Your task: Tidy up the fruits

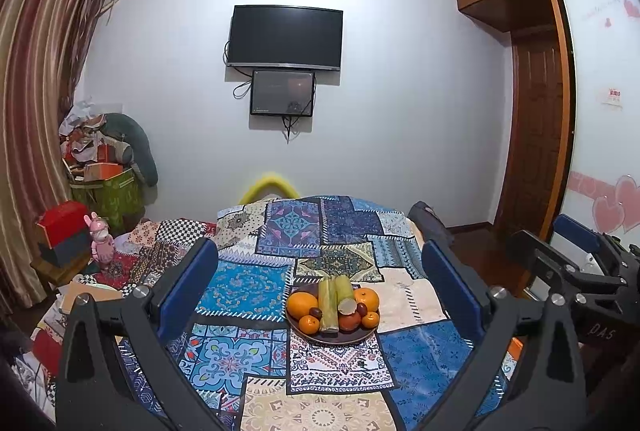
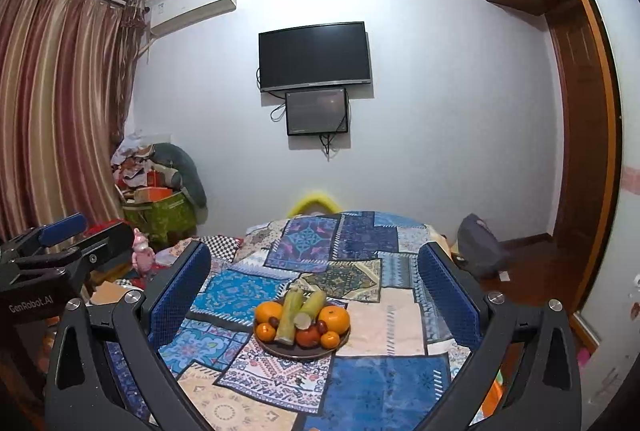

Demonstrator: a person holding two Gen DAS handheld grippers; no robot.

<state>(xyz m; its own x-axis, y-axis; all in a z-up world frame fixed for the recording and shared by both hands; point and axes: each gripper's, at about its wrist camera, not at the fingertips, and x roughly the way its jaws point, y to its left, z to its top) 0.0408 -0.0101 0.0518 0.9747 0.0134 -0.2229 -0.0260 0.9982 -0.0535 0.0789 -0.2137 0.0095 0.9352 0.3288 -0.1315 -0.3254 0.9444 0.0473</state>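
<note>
Left wrist view had the left gripper (image 1: 320, 267) with jaws wide open and empty, and lower centre of frame sat the plate (image 1: 316, 336) of fruit on the patchwork-covered counter (image 1: 424, 355). Right gripper (image 2: 316, 267) was spread open too, nothing held, plate (image 2: 280, 350) lower centre.

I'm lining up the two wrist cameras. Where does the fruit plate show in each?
Left wrist: plate lower centre, between the open left gripper fingers.
Right wrist: plate lower centre, slightly left.
Shared landmark: wall television, above the plate in both.
</note>
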